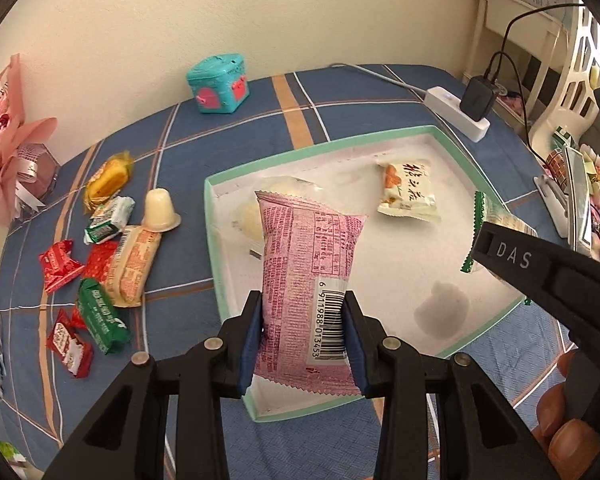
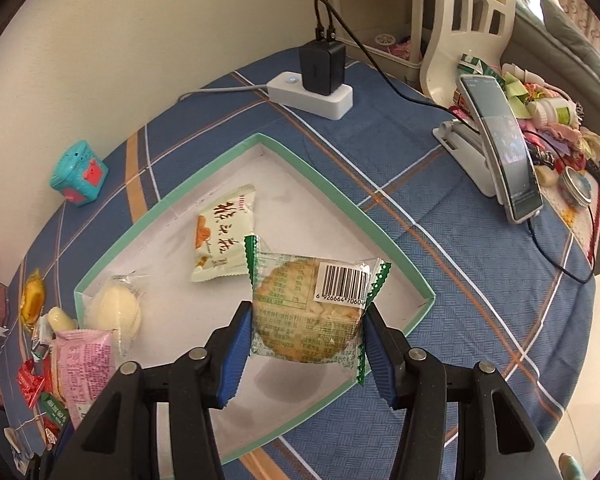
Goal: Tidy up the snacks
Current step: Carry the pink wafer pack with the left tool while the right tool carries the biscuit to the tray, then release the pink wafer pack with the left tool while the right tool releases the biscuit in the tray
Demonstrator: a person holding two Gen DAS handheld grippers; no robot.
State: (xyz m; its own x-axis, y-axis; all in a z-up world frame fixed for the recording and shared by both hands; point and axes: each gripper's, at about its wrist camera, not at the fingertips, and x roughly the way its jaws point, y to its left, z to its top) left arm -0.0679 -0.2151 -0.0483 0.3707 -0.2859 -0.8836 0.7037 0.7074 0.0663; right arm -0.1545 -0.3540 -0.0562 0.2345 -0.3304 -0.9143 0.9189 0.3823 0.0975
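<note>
My left gripper [image 1: 303, 332] is shut on a pink snack packet [image 1: 306, 280] and holds it above the near edge of the green-rimmed white box [image 1: 214, 248]. My right gripper [image 2: 306, 350] is shut on a green-edged clear cracker packet [image 2: 308, 312], held over the box [image 2: 384, 232]. Inside the box lie a white-and-orange packet [image 1: 408, 192] and a pale round bun in clear wrap [image 1: 252, 216]. Both also show in the right wrist view, the packet [image 2: 224, 240] and the bun [image 2: 116, 308]. The pink packet shows at lower left [image 2: 84, 368].
Loose snacks lie on the blue plaid cloth left of the box: red candies [image 1: 60, 264], green packets [image 1: 100, 316], an orange packet [image 1: 134, 264], a jelly cup [image 1: 160, 210], a yellow cake [image 1: 108, 180]. A teal toy box [image 1: 218, 84], power strip [image 2: 312, 96] and phone on stand [image 2: 500, 152] stand around.
</note>
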